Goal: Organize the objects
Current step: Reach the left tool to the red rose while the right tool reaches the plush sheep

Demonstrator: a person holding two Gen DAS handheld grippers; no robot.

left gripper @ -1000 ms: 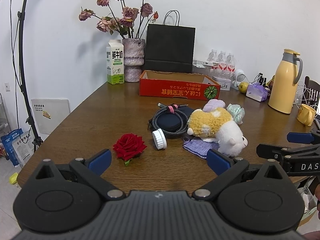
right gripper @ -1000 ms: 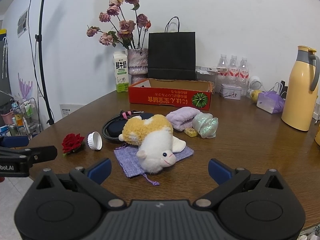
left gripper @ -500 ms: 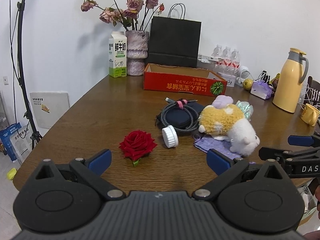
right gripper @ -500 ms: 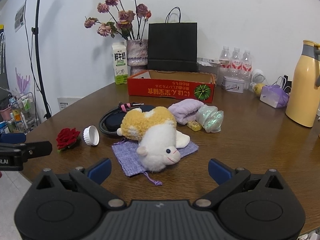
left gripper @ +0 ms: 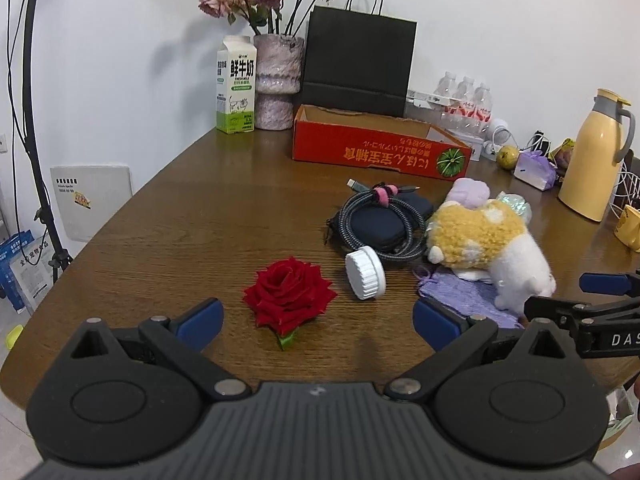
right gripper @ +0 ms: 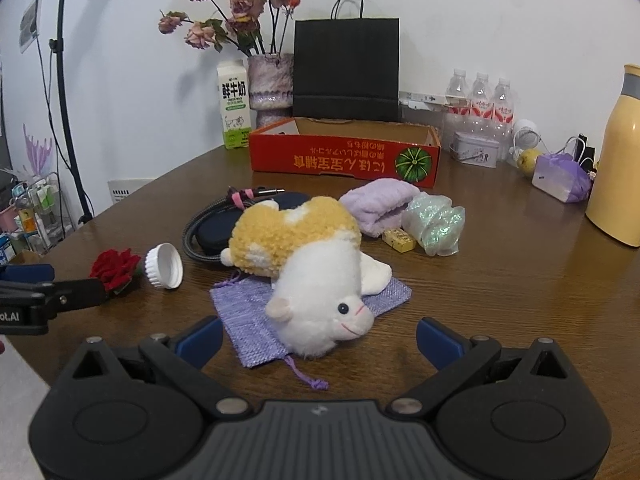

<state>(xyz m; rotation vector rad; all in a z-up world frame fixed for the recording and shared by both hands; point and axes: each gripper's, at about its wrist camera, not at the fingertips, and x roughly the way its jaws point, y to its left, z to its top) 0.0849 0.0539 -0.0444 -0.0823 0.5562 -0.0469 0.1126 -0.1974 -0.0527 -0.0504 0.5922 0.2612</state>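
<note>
My left gripper [left gripper: 318,322] is open and empty, with a red fabric rose [left gripper: 289,296] lying just ahead between its fingers. A white cap [left gripper: 366,267] lies to the rose's right. My right gripper [right gripper: 319,338] is open and empty, right in front of a yellow-and-white plush sheep [right gripper: 308,266] lying on a purple drawstring pouch [right gripper: 248,314]. Behind them are a coiled cable on a dark case [left gripper: 382,218], a lilac cloth roll [right gripper: 378,204], a small yellow block [right gripper: 398,239] and a shiny green scrunchie [right gripper: 436,224]. A red cardboard box [right gripper: 344,158] stands open at the back.
A milk carton [left gripper: 236,86], a vase of dried roses [left gripper: 277,80] and a black paper bag [left gripper: 358,66] stand by the wall. A yellow thermos [left gripper: 592,156], water bottles [right gripper: 480,100], a tin [right gripper: 476,149] and a purple pouch [right gripper: 562,178] are at the right. The table edge curves at the left.
Both grippers have moved forward and lower over the table. The rose now lies between the left fingers and the plush sheep is closer to the right gripper. No object has moved.
</note>
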